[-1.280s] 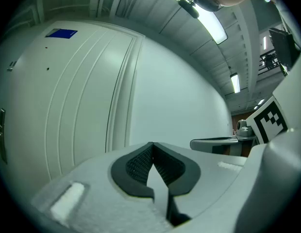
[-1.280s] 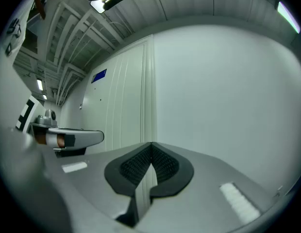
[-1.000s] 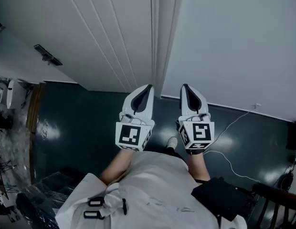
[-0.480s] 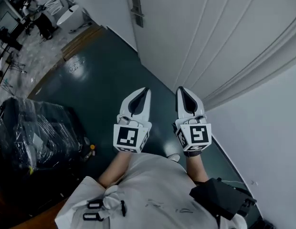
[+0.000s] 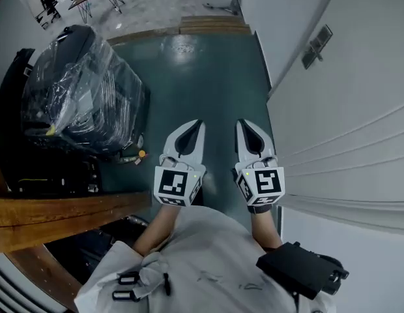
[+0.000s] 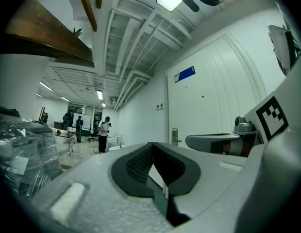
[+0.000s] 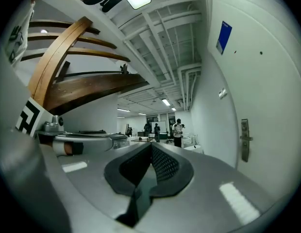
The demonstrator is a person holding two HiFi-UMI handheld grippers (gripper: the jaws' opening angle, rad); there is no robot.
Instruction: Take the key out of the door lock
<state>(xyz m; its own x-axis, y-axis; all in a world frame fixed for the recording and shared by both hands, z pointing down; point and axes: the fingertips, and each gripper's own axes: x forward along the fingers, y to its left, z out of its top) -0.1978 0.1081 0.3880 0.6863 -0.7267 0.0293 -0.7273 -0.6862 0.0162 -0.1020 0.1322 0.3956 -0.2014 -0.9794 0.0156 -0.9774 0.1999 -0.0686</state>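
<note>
From the head view: left gripper point(image 5: 197, 123) and right gripper point(image 5: 242, 122) side by side above dark green floor point(image 5: 215, 70), both pinched shut, nothing between the pads. Ahead and to the right on white door point(image 5: 358, 109), door lock point(image 5: 317, 46), well apart from both grippers; key too small to make out in any view. Only in gripper views: blue sign point(image 7: 225, 36) high on door, people point(image 6: 103, 134) far down the room. Only from above: plastic-wrapped bulk point(image 5: 85, 87) at left, wooden rail point(image 5: 58, 214) nearer, both off to the side away from the door.
</note>
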